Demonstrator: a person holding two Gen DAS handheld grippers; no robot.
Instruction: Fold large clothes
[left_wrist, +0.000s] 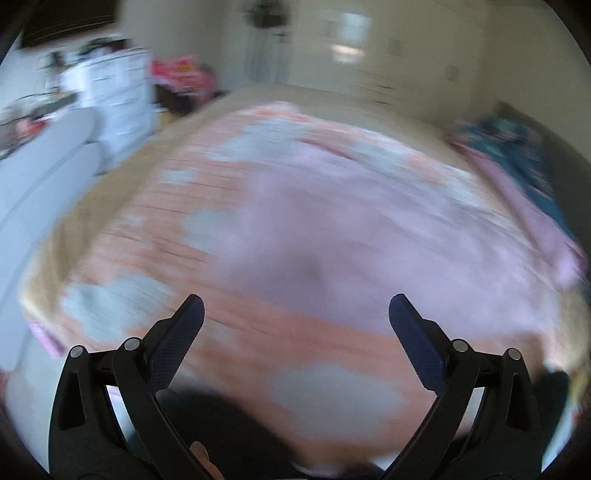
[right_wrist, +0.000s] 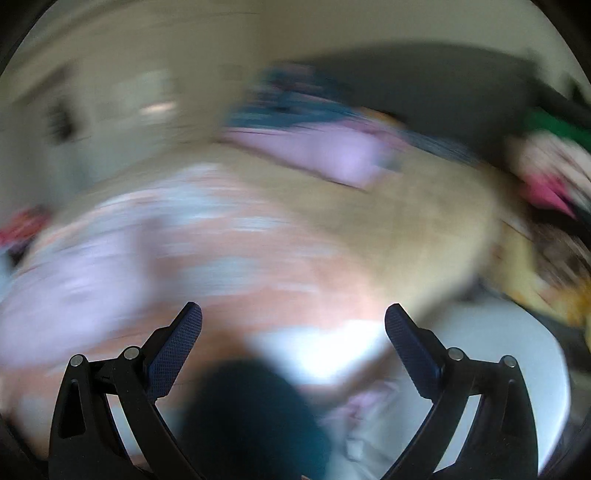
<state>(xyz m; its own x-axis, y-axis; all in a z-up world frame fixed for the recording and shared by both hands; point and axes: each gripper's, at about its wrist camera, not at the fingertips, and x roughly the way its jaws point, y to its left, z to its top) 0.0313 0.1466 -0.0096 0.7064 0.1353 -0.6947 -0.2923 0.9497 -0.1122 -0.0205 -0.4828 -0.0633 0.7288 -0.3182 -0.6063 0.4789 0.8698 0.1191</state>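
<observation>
Though both views are heavily smeared, the bed (left_wrist: 122, 192) fills most of each one, with a tan cover showing along its edges. Spread across it lies a large orange sheet (left_wrist: 155, 206) with pale grey-blue patches. On top of that sheet lies the pink garment (left_wrist: 369, 236), opened out wide over the middle and right of the bed as the left wrist view has it; whether it is flat or rumpled I cannot tell through the blur. In the right wrist view the same pink cloth sits at the left, and a second pink piece (right_wrist: 325, 155) lies apart from it at the far side of the tan cover, just beside a heap of dark teal fabric (right_wrist: 291, 107).

Along the left side of the left view stands a white chest of drawers (left_wrist: 118, 96), with a pale grey cushion or seat (left_wrist: 48, 173) near it. A jumble of pink and red items (left_wrist: 181, 74) sits behind the drawers. A tangle of pink, green and yellow cloth (right_wrist: 550, 177) shows at the right edge of the right view.

Left tool (left_wrist: 295, 317): fingers spread wide, released, nothing between them, hanging above the near edge of the sheet.

Right tool (right_wrist: 293, 325): likewise spread apart and gripping nothing, above the near corner of the bed.
</observation>
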